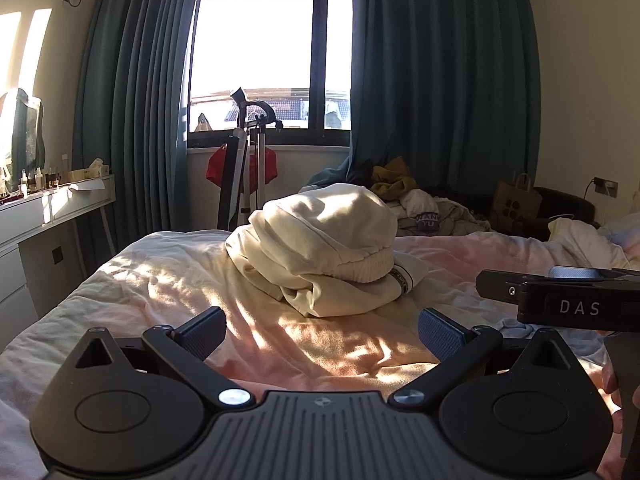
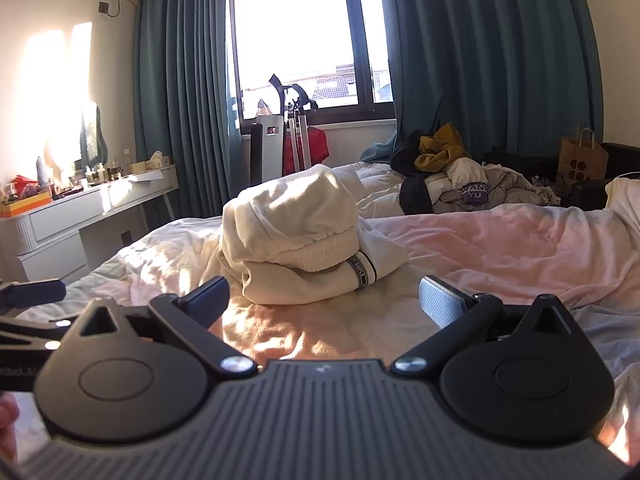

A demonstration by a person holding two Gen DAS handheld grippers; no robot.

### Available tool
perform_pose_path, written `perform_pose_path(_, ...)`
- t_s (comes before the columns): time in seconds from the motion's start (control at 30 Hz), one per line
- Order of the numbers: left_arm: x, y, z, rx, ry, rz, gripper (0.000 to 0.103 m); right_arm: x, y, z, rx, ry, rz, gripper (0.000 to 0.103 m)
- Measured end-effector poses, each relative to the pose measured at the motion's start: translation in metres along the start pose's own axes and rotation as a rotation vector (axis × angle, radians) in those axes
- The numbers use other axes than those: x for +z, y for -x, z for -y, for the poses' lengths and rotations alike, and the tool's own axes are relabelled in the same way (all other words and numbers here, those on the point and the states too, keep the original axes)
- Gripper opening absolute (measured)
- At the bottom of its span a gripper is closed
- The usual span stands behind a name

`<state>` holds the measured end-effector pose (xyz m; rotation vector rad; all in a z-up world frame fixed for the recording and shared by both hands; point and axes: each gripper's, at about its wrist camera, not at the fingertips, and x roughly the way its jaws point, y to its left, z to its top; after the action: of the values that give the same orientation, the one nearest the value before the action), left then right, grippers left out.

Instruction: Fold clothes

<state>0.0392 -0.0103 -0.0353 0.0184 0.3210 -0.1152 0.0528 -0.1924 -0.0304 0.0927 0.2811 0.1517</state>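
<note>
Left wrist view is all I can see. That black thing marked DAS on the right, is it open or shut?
Observer: That's the right gripper. Its own camera shows the fingers spread wide, holding nothing.
Operator: What is it facing?
Observer: The cream garment bundled on the bed. From there its striped band shows the letters SIMPLE.
Operator: Anything else I'm missing?
Observer: An orange box at the dresser's far left end.
</note>
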Motion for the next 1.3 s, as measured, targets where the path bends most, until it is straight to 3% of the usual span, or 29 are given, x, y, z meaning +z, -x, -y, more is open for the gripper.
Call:
perform_pose_path(0.2, -0.001, -0.01, -0.009, 0.006, 0.034, -0.022, 0.103, -0.004, -0.007, 0.003, 0.013, -0.006, -0.02, 0.103)
perform_pose_path(1.03, -0.023, -0.027, 0.008, 0.035, 0.009, -0.055, 0.102, 0.002, 0.005, 0.005, -0.006, -0.014, -0.007, 0.103)
perform_pose_path(1.3, -0.008, -0.057, 0.02, -0.007, 0.074, -0.084, 0.1, 0.013, 0.015, 0.031, -0.053, -0.122, 0.028, 0.103)
